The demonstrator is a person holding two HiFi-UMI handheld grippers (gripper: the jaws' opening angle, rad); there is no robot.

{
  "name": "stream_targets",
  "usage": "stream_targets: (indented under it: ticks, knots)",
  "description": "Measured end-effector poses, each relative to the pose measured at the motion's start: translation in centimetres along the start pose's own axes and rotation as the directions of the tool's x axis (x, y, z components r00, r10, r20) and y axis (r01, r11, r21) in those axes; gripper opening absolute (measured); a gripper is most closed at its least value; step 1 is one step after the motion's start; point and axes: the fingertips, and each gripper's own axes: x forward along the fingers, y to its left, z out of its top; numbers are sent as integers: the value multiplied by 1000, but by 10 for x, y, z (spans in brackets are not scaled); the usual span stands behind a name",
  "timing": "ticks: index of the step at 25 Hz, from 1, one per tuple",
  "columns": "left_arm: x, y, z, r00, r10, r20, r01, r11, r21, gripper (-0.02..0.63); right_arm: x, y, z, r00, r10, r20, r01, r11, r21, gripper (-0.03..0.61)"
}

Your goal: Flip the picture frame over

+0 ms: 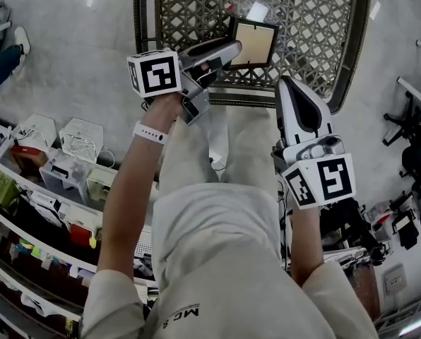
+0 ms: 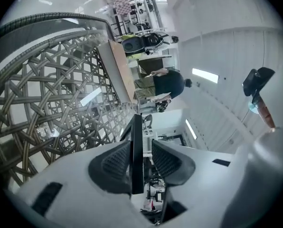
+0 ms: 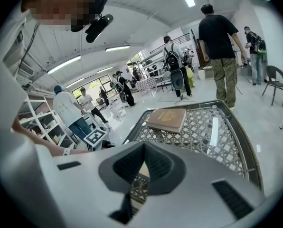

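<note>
Woven lattice under a glass top forms the table (image 1: 316,20). The picture frame (image 1: 254,42) sits on it at about 12 o'clock in the head view and seems to lie flat, with a tan panel facing up inside a dark border. Whether that panel is the front or the backing cannot be told.

The frame looks light and stiff, with a thin, hard rim. Any glazing would be fragile, and the smooth tabletop probably lets it slide instead of tipping. The dark border near a corner looks like the safest hold, with the pads kept off the panel.

The left claw (image 2: 142,148) comes at the frame from its 8 o'clock side and straddles the rim, which stands edge-on between the jaws. The jaws are parted wider than the rim. One pad (image 2: 115,163) lies against the frame, while the other pad (image 2: 169,161) stands clear with a gap showing, so nothing is clamped.

The right claw (image 3: 144,146) hangs back at about 4 o'clock from the frame, well apart from it. Its jaw tips are closed together and it holds nothing.
</note>
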Motion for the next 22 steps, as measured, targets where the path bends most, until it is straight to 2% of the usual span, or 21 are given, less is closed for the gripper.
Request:
stream_targets:
  ticks: [7,10,13,17,19,22]
  knots:
    - [5,27,-11,986,168,-6,-167,984,69,155,-13,-12,2,1000,-9,9,9,1000,9,17]
    - [3,41,-10,966,257,2,-256,960,117,161,-14,-14,0,1000,-13,9,13,1000,15,17]
    - [-1,53,-7,932,362,5,-357,917,177,161,-14,-15,0,1000,-18,13,18,1000,20,16]
    - [-1,63,-4,890,456,29,-450,865,219,141,-18,-21,0,1000,-25,19,25,999,27,17]
    - [-4,69,-5,855,518,31,-508,823,252,141,-22,-23,-1,999,-30,21,29,999,29,17]
    - [-9,80,-8,790,613,22,-588,746,314,140,-24,-27,-3,999,-36,23,35,999,34,17]
